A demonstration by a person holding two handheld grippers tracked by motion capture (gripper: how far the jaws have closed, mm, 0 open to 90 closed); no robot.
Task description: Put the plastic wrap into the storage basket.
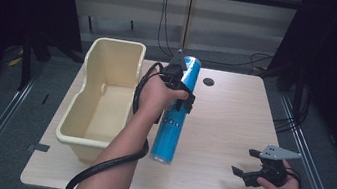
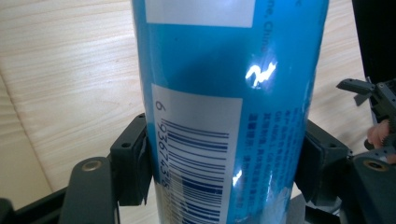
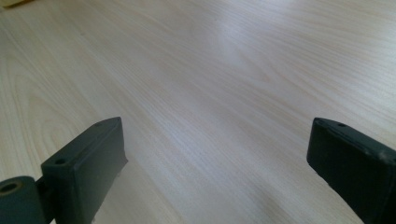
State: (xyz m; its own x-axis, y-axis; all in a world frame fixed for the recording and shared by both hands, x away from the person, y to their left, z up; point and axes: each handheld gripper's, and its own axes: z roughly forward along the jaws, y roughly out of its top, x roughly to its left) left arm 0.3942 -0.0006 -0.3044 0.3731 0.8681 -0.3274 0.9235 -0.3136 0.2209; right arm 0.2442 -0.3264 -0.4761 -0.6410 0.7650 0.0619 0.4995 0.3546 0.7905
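A long blue tube-shaped can (image 1: 174, 120) with white labels hangs over the middle of the table, lengthwise away from me. My left gripper (image 1: 181, 89) is shut on its upper half. In the left gripper view the can (image 2: 229, 93) stands between the two black pads (image 2: 133, 161), barcode label facing the camera, both pads pressed to its sides. My right gripper (image 1: 245, 165) rests near the table's front right corner, open. In the right gripper view its own gripper (image 3: 217, 163) has jaws spread wide over bare wood.
A cream plastic tub (image 1: 81, 129) stands on the left part of the light wooden table (image 1: 234, 114), right beside the can. A dark round cable hole (image 1: 209, 82) lies at the back. Cables trail on the floor behind the table.
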